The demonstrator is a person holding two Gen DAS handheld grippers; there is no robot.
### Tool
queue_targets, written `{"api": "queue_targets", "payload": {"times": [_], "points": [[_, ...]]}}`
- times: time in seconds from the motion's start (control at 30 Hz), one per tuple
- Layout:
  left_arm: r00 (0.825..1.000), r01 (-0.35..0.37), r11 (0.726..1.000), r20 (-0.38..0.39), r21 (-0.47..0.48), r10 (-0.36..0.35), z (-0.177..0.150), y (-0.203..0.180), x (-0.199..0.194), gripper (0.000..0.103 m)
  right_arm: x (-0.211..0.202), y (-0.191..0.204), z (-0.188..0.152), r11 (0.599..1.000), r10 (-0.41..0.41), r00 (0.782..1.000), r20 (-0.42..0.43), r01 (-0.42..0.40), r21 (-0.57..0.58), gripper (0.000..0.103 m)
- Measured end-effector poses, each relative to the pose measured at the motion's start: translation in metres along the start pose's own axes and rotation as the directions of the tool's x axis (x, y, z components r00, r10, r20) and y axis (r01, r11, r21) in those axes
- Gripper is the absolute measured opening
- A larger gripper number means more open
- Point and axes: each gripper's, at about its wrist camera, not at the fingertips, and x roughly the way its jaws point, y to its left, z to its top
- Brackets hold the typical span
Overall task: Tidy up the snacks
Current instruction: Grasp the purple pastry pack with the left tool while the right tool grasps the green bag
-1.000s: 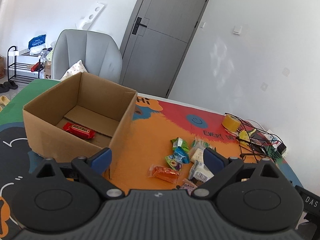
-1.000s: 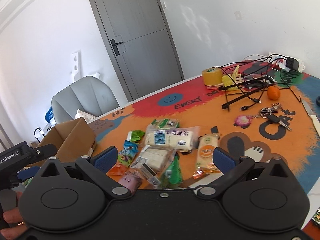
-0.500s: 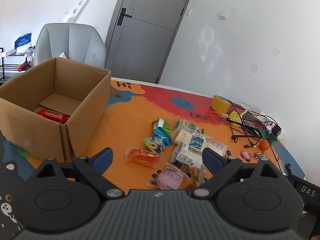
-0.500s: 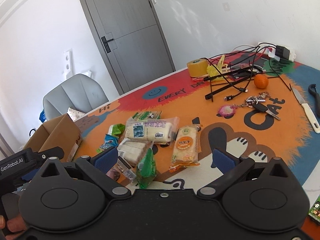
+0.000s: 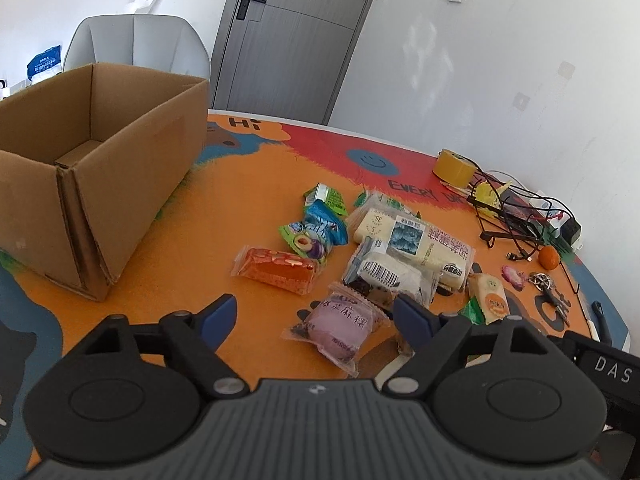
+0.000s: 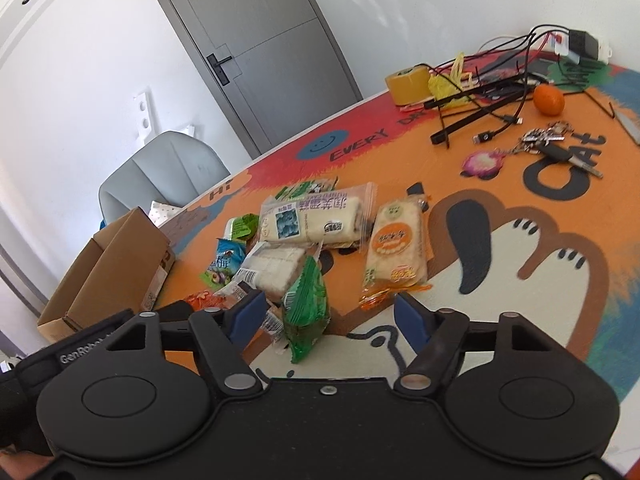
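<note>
A heap of wrapped snacks lies on the orange mat. In the left wrist view my left gripper [image 5: 314,312] hovers low over a purple mochi packet [image 5: 340,326], which lies between its closing jaws without being touched. Beyond it are an orange packet [image 5: 280,268] and a white barcode packet [image 5: 384,272]. The open cardboard box [image 5: 120,184] stands to the left. In the right wrist view my right gripper [image 6: 330,306] is closing around a green packet [image 6: 306,304] near its left finger, with no pad pressing on it. An orange-and-white cake packet [image 6: 396,244] lies just ahead.
A yellow tape roll [image 5: 456,166], a black wire stand with tangled cables [image 5: 508,216], a small orange fruit [image 6: 549,99] and keys [image 6: 552,148] sit at the far right of the table. A grey chair [image 5: 136,40] and a grey door [image 5: 288,36] are behind.
Both grippers have sunk toward the snack heap and their jaws have narrowed. The left view has swung from the box to the heap, and the red packet inside the box is out of sight.
</note>
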Motion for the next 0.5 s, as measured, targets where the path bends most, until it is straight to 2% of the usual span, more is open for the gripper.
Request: {"api": "queue_targets", "payload": {"times": [0.23, 0.37, 0.47, 0.5], "points": [[1.000, -0.005, 1.000, -0.031, 0.010, 0.006, -0.005, -0.007, 0.017, 0.076, 0.016, 0.000, -0.005, 0.999, 0.007, 1.000, -0.026, -0.006, 0.036, 0.056], [0.999, -0.010, 1.000, -0.031, 0.017, 0.011, -0.008, -0.009, 0.024, 0.073, 0.020, 0.000, -0.006, 0.999, 0.003, 1.000, -0.028, -0.002, 0.053, 0.054], [1.000, -0.012, 0.999, -0.022, 0.029, 0.013, -0.009, -0.011, 0.026, 0.069, 0.024, 0.002, -0.006, 0.998, 0.001, 1.000, -0.028, 0.001, 0.060, 0.053], [1.000, -0.012, 0.999, -0.022, 0.031, 0.012, -0.009, -0.011, 0.026, 0.063, 0.026, 0.002, -0.006, 0.998, 0.001, 1.000, -0.030, 0.001, 0.061, 0.052]]}}
